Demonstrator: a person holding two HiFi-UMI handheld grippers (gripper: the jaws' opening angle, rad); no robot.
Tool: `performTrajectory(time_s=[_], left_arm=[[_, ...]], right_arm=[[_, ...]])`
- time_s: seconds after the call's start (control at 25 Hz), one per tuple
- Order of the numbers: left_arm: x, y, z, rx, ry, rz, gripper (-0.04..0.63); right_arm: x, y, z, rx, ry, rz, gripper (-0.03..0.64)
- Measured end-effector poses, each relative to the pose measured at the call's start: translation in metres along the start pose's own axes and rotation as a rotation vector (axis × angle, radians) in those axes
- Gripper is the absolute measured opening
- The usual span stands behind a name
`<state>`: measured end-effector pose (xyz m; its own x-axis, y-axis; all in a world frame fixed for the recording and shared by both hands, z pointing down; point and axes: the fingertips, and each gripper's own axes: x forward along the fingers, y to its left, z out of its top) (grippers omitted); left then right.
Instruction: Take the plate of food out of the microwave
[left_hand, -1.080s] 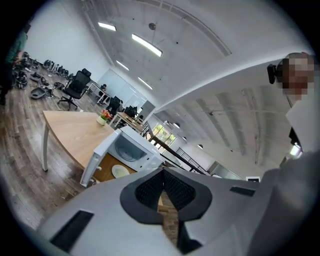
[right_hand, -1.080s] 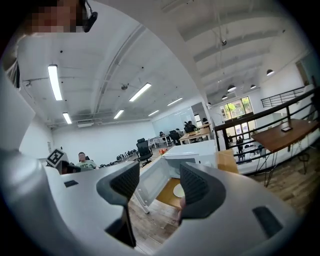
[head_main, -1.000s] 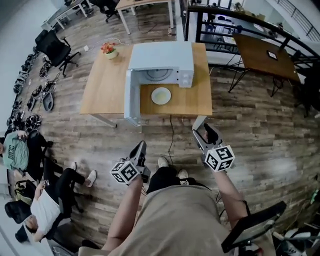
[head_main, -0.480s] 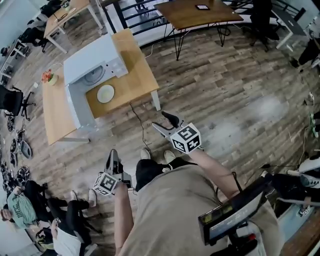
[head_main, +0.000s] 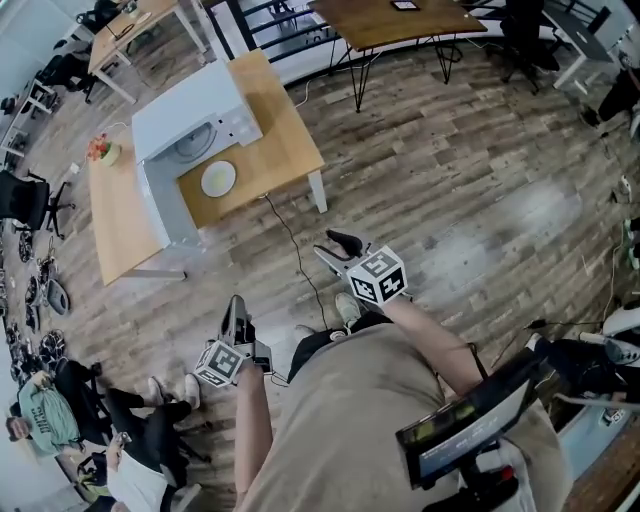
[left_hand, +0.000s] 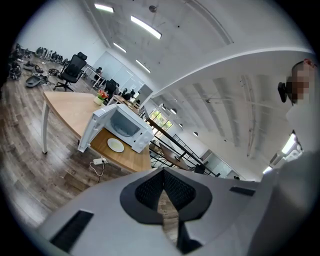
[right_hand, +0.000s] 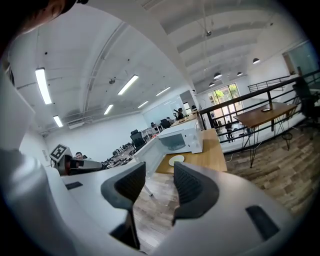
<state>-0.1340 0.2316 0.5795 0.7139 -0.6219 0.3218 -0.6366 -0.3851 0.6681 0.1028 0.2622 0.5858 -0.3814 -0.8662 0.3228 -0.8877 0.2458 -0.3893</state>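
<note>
One surface (head_main: 285, 135) bearing microwave (head_main: 190, 115), door open; plate (head_main: 218, 179) already out, lying before it. Left tongs (head_main: 236, 308) together, empty. Right tongs (head_main: 335, 247) apart, just narrowing, empty. Risk: snagging dangling cable (head_main: 290, 240) underfoot.

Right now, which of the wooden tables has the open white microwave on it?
The light wooden table with white legs, nearest the person: the white microwave and a pale round plate sit on it. The dark brown black-legged table has neither.
</note>
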Motion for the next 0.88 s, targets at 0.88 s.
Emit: performTrajectory(time_s=[0.88], left_arm=[[-0.024, 0.024, 0.011, -0.060, -0.039, 0.008, 0.005]], right_arm=[[0.029, 0.073, 0.024, -0.019, -0.024, 0.165, 0.178]])
